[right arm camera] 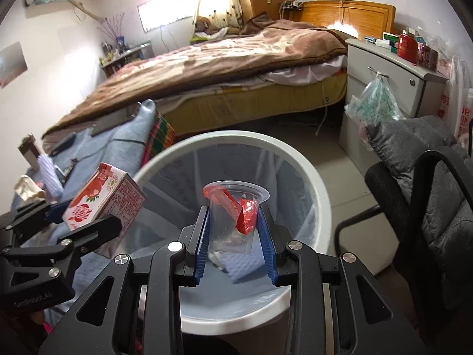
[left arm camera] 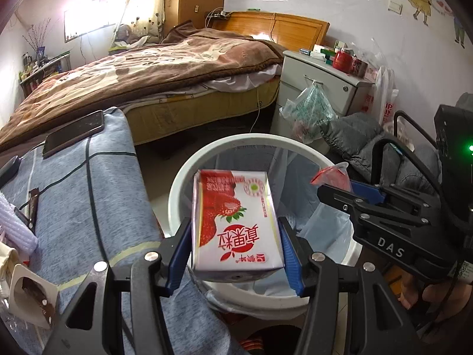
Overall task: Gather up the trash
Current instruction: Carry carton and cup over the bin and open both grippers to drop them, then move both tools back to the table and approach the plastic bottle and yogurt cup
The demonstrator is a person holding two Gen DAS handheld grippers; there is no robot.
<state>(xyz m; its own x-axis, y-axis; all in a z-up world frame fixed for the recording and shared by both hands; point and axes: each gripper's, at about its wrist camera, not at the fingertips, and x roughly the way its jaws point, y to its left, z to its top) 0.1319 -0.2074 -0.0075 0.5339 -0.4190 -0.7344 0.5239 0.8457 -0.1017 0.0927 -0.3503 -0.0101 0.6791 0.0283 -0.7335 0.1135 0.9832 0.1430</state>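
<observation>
My left gripper [left arm camera: 235,230] is shut on a red and white strawberry drink carton [left arm camera: 233,219] and holds it over the white trash bin [left arm camera: 183,177]. The carton also shows in the right wrist view [right arm camera: 103,198], with the left gripper [right arm camera: 85,224] at the bin's left rim. My right gripper [right arm camera: 235,222] is shut on a clear plastic cup [right arm camera: 233,219] with a red wrapper inside, above the bin [right arm camera: 313,177], which has a pale blue liner. The right gripper [left arm camera: 348,189] shows at the right in the left wrist view.
A blue-grey covered surface [left arm camera: 88,201] at the left holds a phone [left arm camera: 74,133], a wrapper [left arm camera: 32,207] and other scraps. A bed [left arm camera: 147,71], a grey nightstand [left arm camera: 319,82] with a hanging bag, and a black chair [right arm camera: 419,201] with a grey cushion stand around the bin.
</observation>
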